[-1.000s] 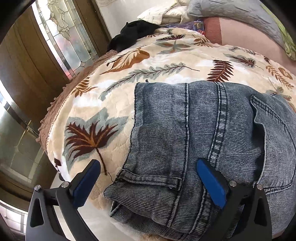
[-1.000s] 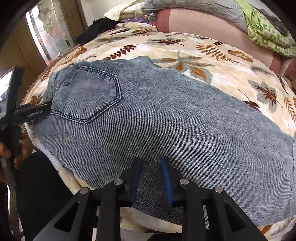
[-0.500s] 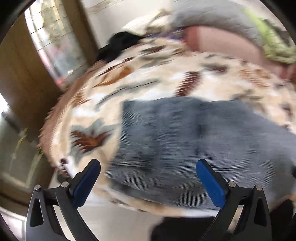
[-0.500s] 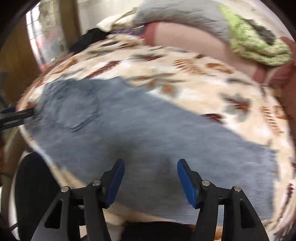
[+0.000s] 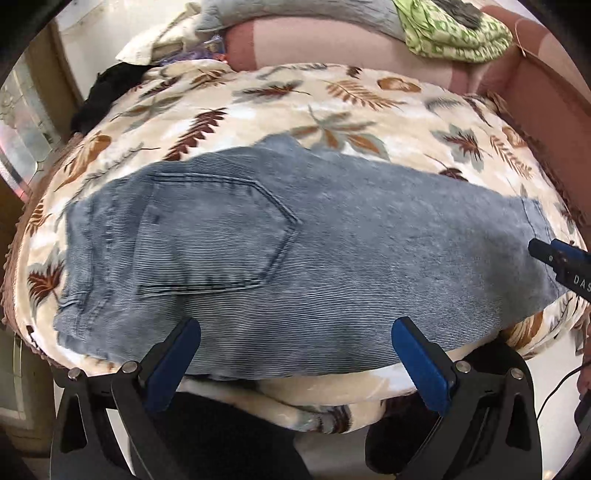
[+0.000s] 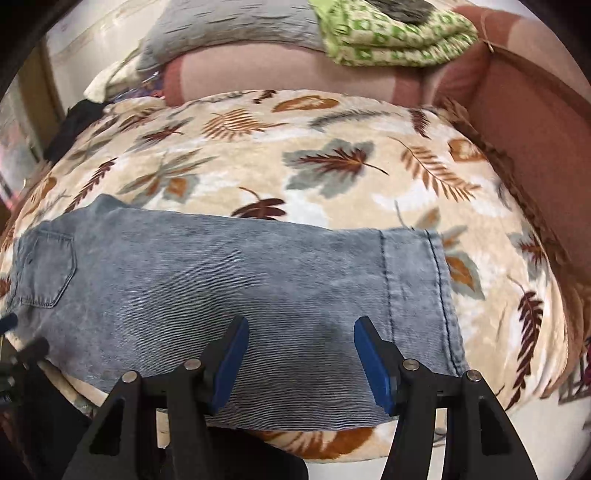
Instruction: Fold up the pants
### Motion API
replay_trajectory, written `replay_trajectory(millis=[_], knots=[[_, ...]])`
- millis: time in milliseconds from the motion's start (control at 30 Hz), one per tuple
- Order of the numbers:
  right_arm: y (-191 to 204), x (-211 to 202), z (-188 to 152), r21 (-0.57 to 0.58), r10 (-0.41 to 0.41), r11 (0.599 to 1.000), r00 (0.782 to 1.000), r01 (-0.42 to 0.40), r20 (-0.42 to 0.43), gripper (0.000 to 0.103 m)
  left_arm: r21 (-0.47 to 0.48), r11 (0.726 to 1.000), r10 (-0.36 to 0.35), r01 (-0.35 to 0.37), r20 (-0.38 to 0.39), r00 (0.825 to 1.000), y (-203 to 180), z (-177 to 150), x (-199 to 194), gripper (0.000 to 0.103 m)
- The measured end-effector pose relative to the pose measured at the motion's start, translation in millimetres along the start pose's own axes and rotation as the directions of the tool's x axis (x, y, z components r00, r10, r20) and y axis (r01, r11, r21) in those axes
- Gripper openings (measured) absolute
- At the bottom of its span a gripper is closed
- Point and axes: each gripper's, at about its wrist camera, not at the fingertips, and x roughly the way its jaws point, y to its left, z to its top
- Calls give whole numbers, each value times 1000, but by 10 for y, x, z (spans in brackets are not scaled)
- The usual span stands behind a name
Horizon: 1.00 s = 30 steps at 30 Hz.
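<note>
Where plush blanket (image 5: 258, 110) spreads, ribbed denim pants (image 5: 295, 258).

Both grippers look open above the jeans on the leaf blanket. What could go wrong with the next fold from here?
1. The jeans lie near the blanket front edge; a pull could drag them off.
2. The plush blanket might get pinched along with the denim.
3. The left gripper and right gripper are both empty, so uneven regrasps at the hem may skew the fold.

We are in a home, in a room with a soft bed or sofa. We see a fluffy leaf blanket (image 5: 369, 110), a pink cushion (image 6: 277, 74), a folded green cloth (image 6: 391, 33), and a patterned glass door (image 5: 22, 122).
</note>
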Motion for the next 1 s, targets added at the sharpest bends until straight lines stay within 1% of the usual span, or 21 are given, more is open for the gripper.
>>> replay_trajectory(millis=[67,233,400,533,633,733,833,900,967,1000], knots=[[-68,68,-21,17,-13,1000,1000,13,-17,63,8,1000,0,0,-9,1000,-44,19,71,103],[-213,272,-36,71,-4,997,998,9,-65,63,-14,1000,13,-14,-46,999,-12,70,276,103],[-195,470,-69,63,-19,998,995,25,-101,63,-15,999,44,-46,-88,995,22,102,522,103],[-181,511,-66,47,-32,998,994,37,-102,67,22,998,68,-67,-62,996,-29,92,586,103],[-211,542,-52,55,-14,998,993,21,-116,68,29,998,56,-55,-41,998,-13,48,572,103],[-249,562,-57,61,7,998,992,1,-128,69,65,997,45,-43,-33,998,-22,-5,552,103],[-222,567,-64,46,-6,999,990,13,-139,70,83,996,31,-27,-51,998,-24,-11,543,103],[-216,568,-55,46,-15,999,988,22,-153,70,99,995,23,-15,-80,996,-24,20,525,103],[-221,558,-21,54,-20,998,985,29,-170,70,81,997,-1,8,-83,997,4,68,458,103],[-219,541,7,62,-24,997,984,36,-174,70,63,998,-15,20,-68,998,49,105,393,103]])
